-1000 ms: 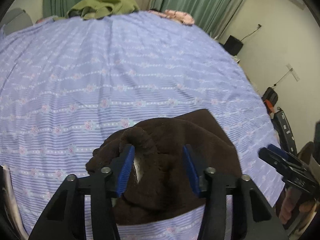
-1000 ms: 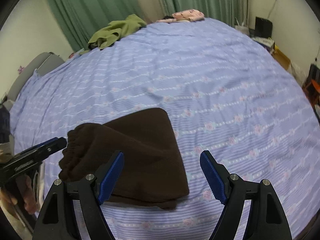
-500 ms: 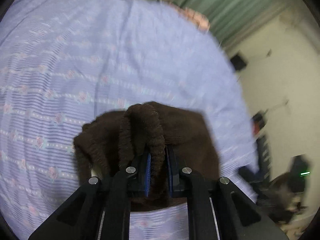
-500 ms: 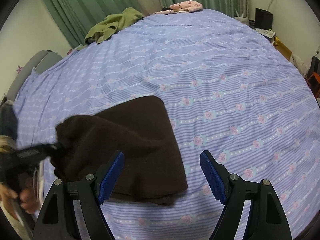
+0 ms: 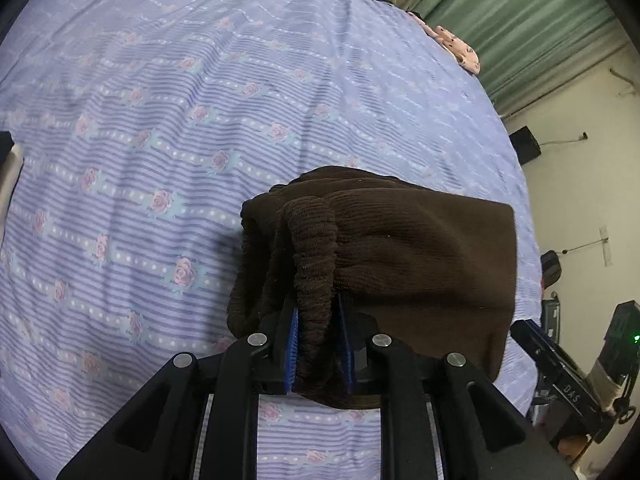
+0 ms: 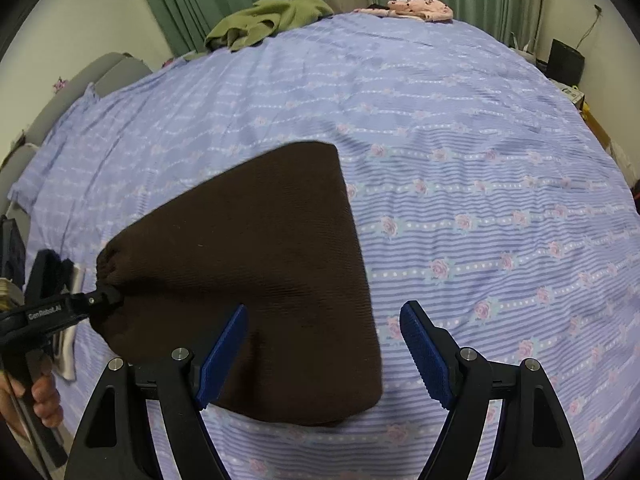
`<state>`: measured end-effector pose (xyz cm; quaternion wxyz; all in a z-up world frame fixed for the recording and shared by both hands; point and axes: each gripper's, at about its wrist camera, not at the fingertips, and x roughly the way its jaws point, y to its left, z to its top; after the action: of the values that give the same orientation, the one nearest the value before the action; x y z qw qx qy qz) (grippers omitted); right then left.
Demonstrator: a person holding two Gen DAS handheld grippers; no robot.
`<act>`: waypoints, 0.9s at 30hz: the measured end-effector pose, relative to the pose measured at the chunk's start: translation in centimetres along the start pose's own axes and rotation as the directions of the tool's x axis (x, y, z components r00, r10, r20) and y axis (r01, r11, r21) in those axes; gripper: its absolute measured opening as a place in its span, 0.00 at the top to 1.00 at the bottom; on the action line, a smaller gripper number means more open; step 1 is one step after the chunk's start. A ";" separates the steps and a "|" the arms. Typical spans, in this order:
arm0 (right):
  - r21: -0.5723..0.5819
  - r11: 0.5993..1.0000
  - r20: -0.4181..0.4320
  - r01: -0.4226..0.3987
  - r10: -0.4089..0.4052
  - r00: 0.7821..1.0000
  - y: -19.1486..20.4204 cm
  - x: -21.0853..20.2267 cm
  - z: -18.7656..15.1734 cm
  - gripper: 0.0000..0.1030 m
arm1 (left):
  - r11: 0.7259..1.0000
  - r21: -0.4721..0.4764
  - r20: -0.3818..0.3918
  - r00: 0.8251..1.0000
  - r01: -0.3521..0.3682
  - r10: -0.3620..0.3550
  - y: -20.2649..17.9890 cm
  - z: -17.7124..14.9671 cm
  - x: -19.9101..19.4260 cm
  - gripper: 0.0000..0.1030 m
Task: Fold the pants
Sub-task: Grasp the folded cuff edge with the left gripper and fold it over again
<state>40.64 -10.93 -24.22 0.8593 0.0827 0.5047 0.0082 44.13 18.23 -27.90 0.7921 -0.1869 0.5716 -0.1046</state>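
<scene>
The dark brown pants (image 5: 420,264) lie folded into a compact bundle on the bed near its front edge; in the right wrist view they (image 6: 260,264) fill the lower left. My left gripper (image 5: 318,344) is shut on the ribbed elastic waistband (image 5: 314,248) and lifts that end off the sheet. It also shows in the right wrist view (image 6: 96,300) at the bundle's left corner. My right gripper (image 6: 322,356) is open and empty, hovering over the bundle's near right edge.
The bed has a lilac striped sheet with roses (image 6: 480,184). A green garment (image 6: 268,20) and a pink spotted one (image 6: 420,8) lie at the far edge by green curtains. Bags and electronics (image 5: 580,368) stand on the floor to the right.
My left gripper closed on the waistband and raised and pulled that end. The bundle shifted and stretched out. My right gripper stayed open in place.
</scene>
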 end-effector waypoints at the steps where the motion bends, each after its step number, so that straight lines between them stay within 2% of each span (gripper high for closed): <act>1: 0.001 1.000 -0.005 0.008 -0.008 1.000 -0.1 0.1 -0.1 0.23 | 1.000 0.017 -0.001 1.000 -0.017 0.017 -0.2 0.1 0.3 0.80; 3: 0.008 1.000 -0.009 0.016 -0.016 1.000 -0.4 0.2 -0.2 0.23 | 0.998 0.040 -0.006 0.999 -0.041 0.041 -0.3 0.1 0.7 0.79; 8: 0.022 0.999 -0.024 0.027 -0.026 0.999 -0.9 0.8 -0.2 0.23 | 0.996 0.080 0.018 0.999 -0.039 0.038 -0.4 0.0 0.2 0.77; 10: 0.022 0.999 -0.030 0.025 -0.024 0.999 -0.8 1.1 -0.2 0.23 | 0.990 0.112 0.052 0.996 -0.081 0.075 -0.8 0.0 -0.3 0.65; 11: 0.023 0.999 -0.031 0.024 -0.023 0.999 -0.8 1.1 -0.2 0.23 | 0.983 0.132 0.083 0.990 -0.127 0.117 -1.1 -0.1 -0.7 0.42; 12: 0.024 0.999 -0.032 0.025 -0.024 0.999 -0.8 1.2 -0.2 0.23 | 0.974 0.160 0.122 0.982 -0.161 0.142 -1.5 -0.3 -1.2 0.31; 13: 0.027 0.999 -0.032 0.022 -0.021 0.999 -0.8 1.3 -0.2 0.23 | 0.963 0.210 0.155 0.978 -0.171 0.140 -1.9 -0.6 -1.6 0.31; 16: 0.029 0.999 -0.035 0.020 -0.019 0.999 -0.8 1.7 -0.2 0.23 | 0.956 0.243 0.115 0.983 -0.166 0.142 -2.0 -0.2 -0.7 0.33; 18: 0.030 0.999 -0.041 0.024 -0.023 0.999 -0.8 1.9 -0.2 0.23 | 0.972 0.209 0.084 0.992 -0.109 0.093 -1.2 0.4 -0.2 0.43; 21: 0.034 0.999 -0.049 0.030 -0.029 0.998 -0.8 2.2 -0.4 0.23 | 0.992 0.128 0.022 1.000 -0.016 0.013 0.2 1.1 1.4 0.50; 27: 0.023 0.999 -0.061 0.039 -0.038 0.997 -0.6 2.8 -0.5 0.23 | 0.992 0.121 -0.004 1.000 0.019 -0.018 0.3 1.8 2.8 0.55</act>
<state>41.56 -11.23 -26.94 0.8426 0.0833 0.5320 -0.0120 46.77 17.74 -29.93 0.8001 -0.1436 0.5636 -0.1467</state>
